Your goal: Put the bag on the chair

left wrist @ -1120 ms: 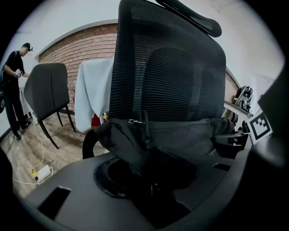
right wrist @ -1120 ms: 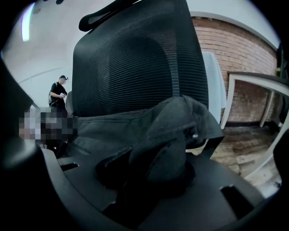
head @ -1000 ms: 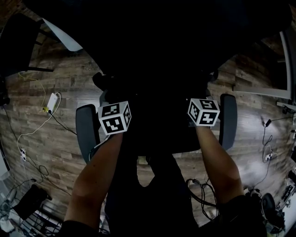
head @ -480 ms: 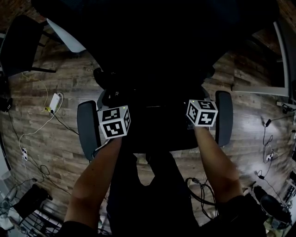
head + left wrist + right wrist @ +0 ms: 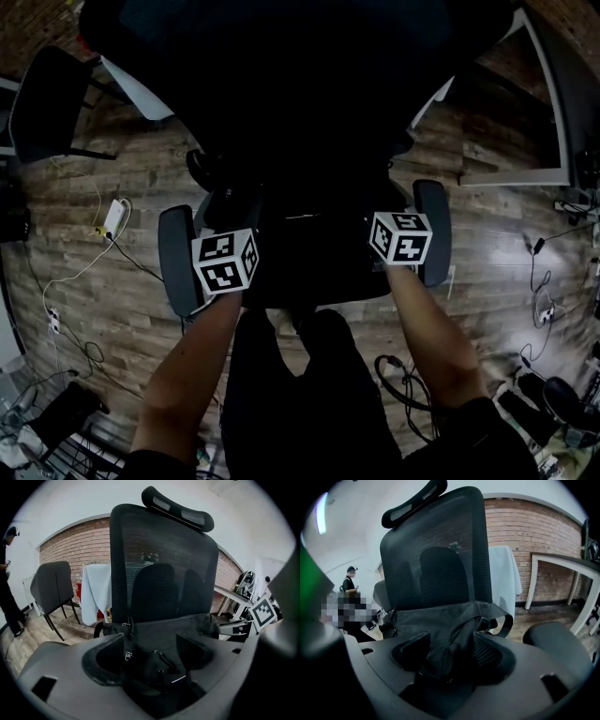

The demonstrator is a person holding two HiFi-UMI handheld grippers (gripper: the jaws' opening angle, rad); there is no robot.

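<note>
The dark grey fabric bag (image 5: 157,631) lies on the seat of the black mesh-backed office chair (image 5: 159,559). Its rear edge rests against the lower backrest, and it sits between the 2 padded armrests (image 5: 176,258). The left gripper (image 5: 150,653) is released: its jaws have just been opening and stand wide apart. The bag's zip pulls (image 5: 162,658) show in the gap, with neither pad pressing on them. The right gripper (image 5: 450,651) is likewise released, its jaws having just been opening. A raised fold of the bag stands in its gap, close to one pad but not pinched. In the head view the bag cannot be told apart from the dark seat. The 2 marker cubes (image 5: 225,262) hang over the seat front, each just inside its armrest. The curved headrest (image 5: 178,508) tops the backrest, which closes off the far side. The wood-plank floor (image 5: 122,309) is open to either side of the chair, with these obstructions:
- A white power adapter (image 5: 112,217) and trailing cables (image 5: 66,272) lie at the left.
- Looped black cables (image 5: 403,384) lie beside the person's legs.
- A white-framed table (image 5: 553,141) stands at the right.
- A second dark chair (image 5: 47,103) stands at the upper left, well apart.
</note>
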